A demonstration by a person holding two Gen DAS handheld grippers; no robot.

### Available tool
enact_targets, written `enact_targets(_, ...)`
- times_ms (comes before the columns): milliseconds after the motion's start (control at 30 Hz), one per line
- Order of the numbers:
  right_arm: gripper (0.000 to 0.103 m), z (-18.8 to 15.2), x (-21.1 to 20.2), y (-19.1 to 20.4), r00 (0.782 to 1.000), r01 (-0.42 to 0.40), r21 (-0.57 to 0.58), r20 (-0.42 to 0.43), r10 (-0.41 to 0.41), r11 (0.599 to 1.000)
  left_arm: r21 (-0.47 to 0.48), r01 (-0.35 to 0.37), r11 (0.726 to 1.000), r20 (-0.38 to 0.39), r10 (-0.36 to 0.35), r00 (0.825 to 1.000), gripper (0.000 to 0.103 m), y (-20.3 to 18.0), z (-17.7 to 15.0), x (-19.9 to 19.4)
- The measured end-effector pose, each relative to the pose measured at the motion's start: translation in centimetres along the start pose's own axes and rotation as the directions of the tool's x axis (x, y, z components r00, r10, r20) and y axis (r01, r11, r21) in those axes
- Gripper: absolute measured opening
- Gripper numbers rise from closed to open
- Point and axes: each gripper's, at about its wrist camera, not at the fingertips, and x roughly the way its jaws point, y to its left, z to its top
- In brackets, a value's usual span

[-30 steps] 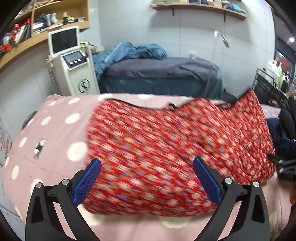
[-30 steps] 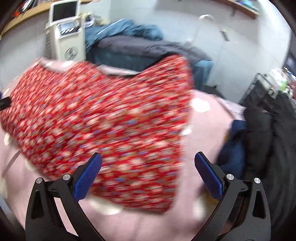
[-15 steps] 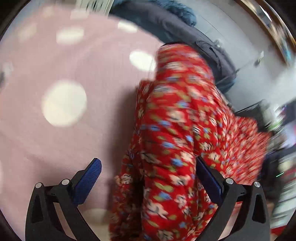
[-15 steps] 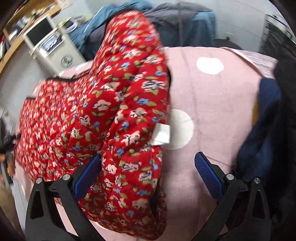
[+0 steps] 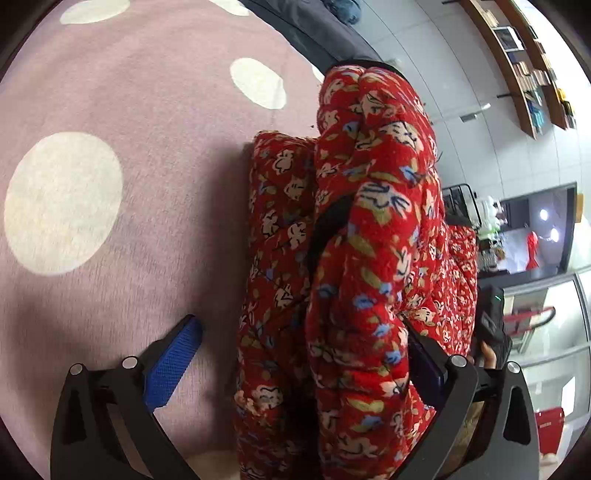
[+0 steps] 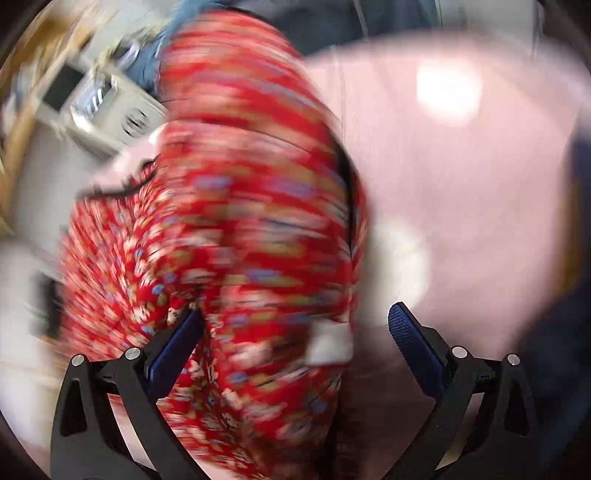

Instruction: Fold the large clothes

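A thick red floral garment [image 5: 354, 258] with black trim lies bunched in folds on a pink cover with white dots [image 5: 122, 184]. In the left wrist view my left gripper [image 5: 303, 354] is open, its blue-padded fingers [image 5: 173, 358] straddling the near end of the folded fabric. The right wrist view is blurred: the same red garment [image 6: 251, 236] fills the left and middle, with a white label [image 6: 330, 343] near its edge. My right gripper [image 6: 295, 343] is open too, its left finger against the cloth and its right finger over the pink cover [image 6: 461, 206].
A dark couch [image 5: 321, 33] stands behind the pink cover, wall shelves [image 5: 532, 70] higher up. A gloved hand holding a black device [image 5: 491, 332] shows at the right. A white machine with a screen [image 6: 99, 107] and dark clothing [image 6: 569, 332] flank the cover.
Both grippers have swung down close to the garment's opposite ends. The spread fabric now stands bunched between each pair of fingers. The right view has become blurred with motion.
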Motion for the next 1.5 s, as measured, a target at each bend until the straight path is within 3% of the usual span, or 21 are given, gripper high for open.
enact_targets(33, 0.098, 0.2, 1.6, -2.6, 0.985, -0.145, 0.137, -0.075, 0.157, 0.98, 0.007, 0.012, 1.0, -0.007, -0.011, 1.0, 0.098, 0.0, 0.1, 0.2)
enact_targets(67, 0.099, 0.0, 2.6, -3.9, 0.962, -0.225, 0.219, -0.105, 0.252, 0.949, 0.014, 0.016, 1.0, -0.011, -0.016, 1.0, 0.099, 0.0, 0.2, 0.2)
enact_targets(100, 0.099, -0.1, 2.6, -4.2, 0.955, -0.26, 0.202, -0.092, 0.283, 0.944, 0.023, 0.018, 1.0, -0.013, -0.017, 1.0, 0.099, -0.2, 0.3, 0.4)
enact_targets(200, 0.099, -0.2, 2.6, -1.6, 0.975, -0.2, 0.036, -0.087, 0.203, 0.979, 0.043, 0.025, 0.999, -0.018, -0.024, 1.0, 0.099, 0.2, 0.9, 0.3)
enact_targets(433, 0.099, 0.1, 3.9, -0.8, 0.96, -0.271, 0.008, -0.077, 0.271, 0.963, 0.062, 0.047, 0.997, 0.041, -0.05, 0.998, 0.098, -0.1, 0.2, 0.3)
enact_targets(533, 0.091, -0.3, 4.9, 0.8, 0.954, -0.291, -0.011, -0.08, 0.289, 0.957, 0.042, 0.155, 0.987, -0.028, -0.154, 0.988, 0.097, -2.0, -0.1, 2.9)
enact_targets(633, 0.082, -0.9, 4.8, 2.9, 0.969, -0.241, -0.066, -0.063, 0.237, 0.968, 0.096, 0.096, 0.991, -0.038, -0.092, 0.995, 0.097, -3.8, -0.4, 3.7)
enact_targets(700, 0.067, -1.3, 4.1, 4.2, 0.978, -0.208, -0.108, -0.044, 0.204, 0.972, 0.078, 0.103, 0.992, -0.029, -0.101, 0.994, 0.092, -3.8, -0.6, 3.1)
enact_targets(767, 0.059, -1.8, 3.3, 4.9, 0.984, -0.177, -0.121, -0.017, 0.176, 0.977, 0.095, 0.092, 0.991, -0.001, -0.092, 0.996, 0.082, -4.2, -1.2, 2.2)
enact_targets(867, 0.052, -2.6, 2.3, 6.3, 0.987, -0.154, -0.148, 0.025, 0.16, 0.977, 0.102, 0.097, 0.99, 0.053, -0.103, 0.993, 0.064, -5.0, -2.4, 0.5)
enact_targets(967, 0.047, -3.0, 0.9, 8.2, 0.982, -0.157, -0.174, 0.075, 0.172, 0.972, 0.089, 0.113, 0.99, 0.098, -0.122, 0.988, 0.054, -5.7, -3.7, -1.1)
enact_targets(1133, 0.044, -5.6, -4.8, 15.2, 0.954, -0.185, -0.359, 0.156, 0.254, 0.915, 0.133, 0.152, 0.979, 0.148, -0.171, 0.974, 0.049, -9.4, -6.7, -3.8)
enact_targets(1267, 0.043, -8.0, -10.7, 18.8, 0.936, -0.164, -0.479, 0.201, 0.289, 0.863, 0.211, 0.216, 0.953, 0.184, -0.255, 0.949, 0.048, -14.1, -8.6, -6.8)
enact_targets(1367, 0.043, -10.6, -17.1, 18.9, 0.902, -0.135, -0.513, 0.29, 0.319, 0.848, 0.325, 0.251, 0.912, 0.203, -0.326, 0.923, 0.048, -19.8, -9.4, -8.6)
enact_targets(1433, 0.043, -12.0, -23.1, 16.6, 0.871, -0.107, -0.518, 0.363, 0.332, 0.849, 0.399, 0.27, 0.876, 0.186, -0.366, 0.912, 0.048, -24.1, -9.5, -8.7)
enact_targets(1500, 0.043, -14.1, -28.4, 14.9, 0.829, -0.059, -0.507, 0.455, 0.325, 0.86, 0.487, 0.299, 0.82, 0.143, -0.413, 0.9, 0.048, -30.3, -10.6, -7.4)
